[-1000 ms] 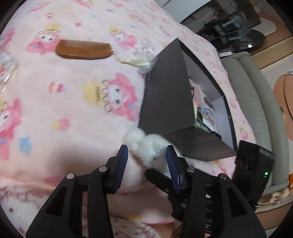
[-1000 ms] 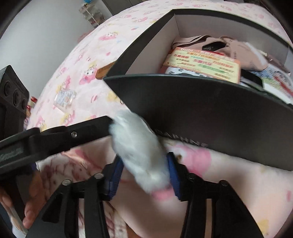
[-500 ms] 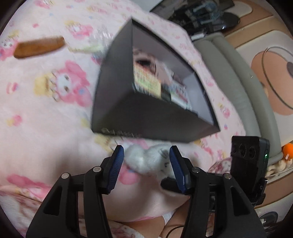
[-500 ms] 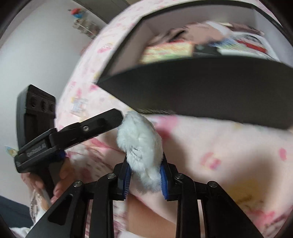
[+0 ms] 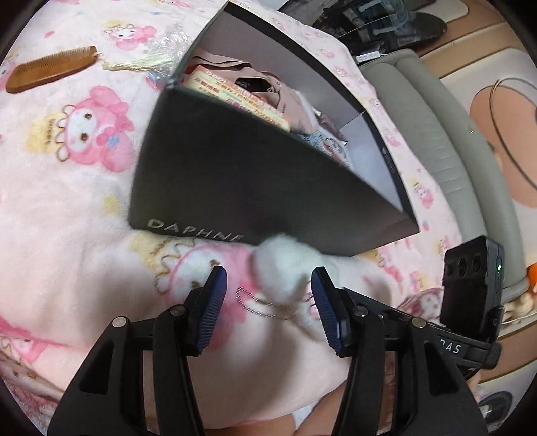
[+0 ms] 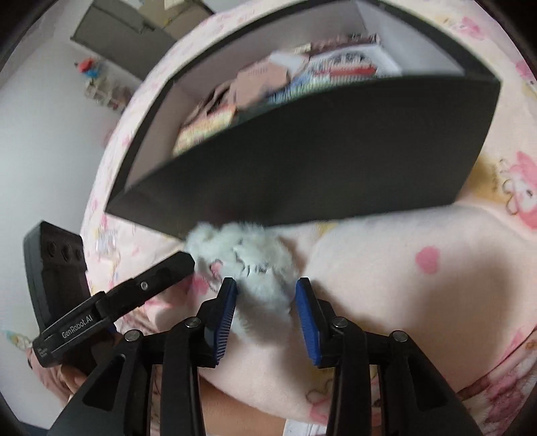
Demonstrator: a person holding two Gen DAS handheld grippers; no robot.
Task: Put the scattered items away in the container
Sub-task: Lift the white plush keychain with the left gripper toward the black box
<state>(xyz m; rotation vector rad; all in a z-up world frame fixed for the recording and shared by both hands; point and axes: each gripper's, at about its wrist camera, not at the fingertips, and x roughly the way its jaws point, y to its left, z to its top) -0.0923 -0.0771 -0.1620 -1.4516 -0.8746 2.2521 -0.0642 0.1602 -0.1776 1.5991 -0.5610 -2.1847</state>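
Observation:
A white fluffy plush toy (image 5: 285,268) lies on the pink cartoon blanket, right against the front wall of the black DAPHNE box (image 5: 235,174). My left gripper (image 5: 270,303) stands open with the plush just ahead of its tips, nearer the right pad. In the right wrist view the plush (image 6: 251,268) reaches down between the pads of my right gripper (image 6: 266,315), whose jaws are opening; a narrow gap shows at the right pad. One of the left gripper's fingers (image 6: 161,278) touches the plush's left side. The box (image 6: 319,151) holds packets and beige cloth.
A brown wooden comb (image 5: 50,68) with a pale tassel (image 5: 141,62) lies on the blanket left of the box. A small clear item (image 6: 107,241) sits further left. A grey padded bed edge (image 5: 436,117) runs along the right, with floor and a glass table (image 5: 402,23) beyond.
The right jaws squeezed the plush, then spread apart again. The left jaws widened. Both views swung so more of the box's inside shows, and the plush now sits at the box's front wall.

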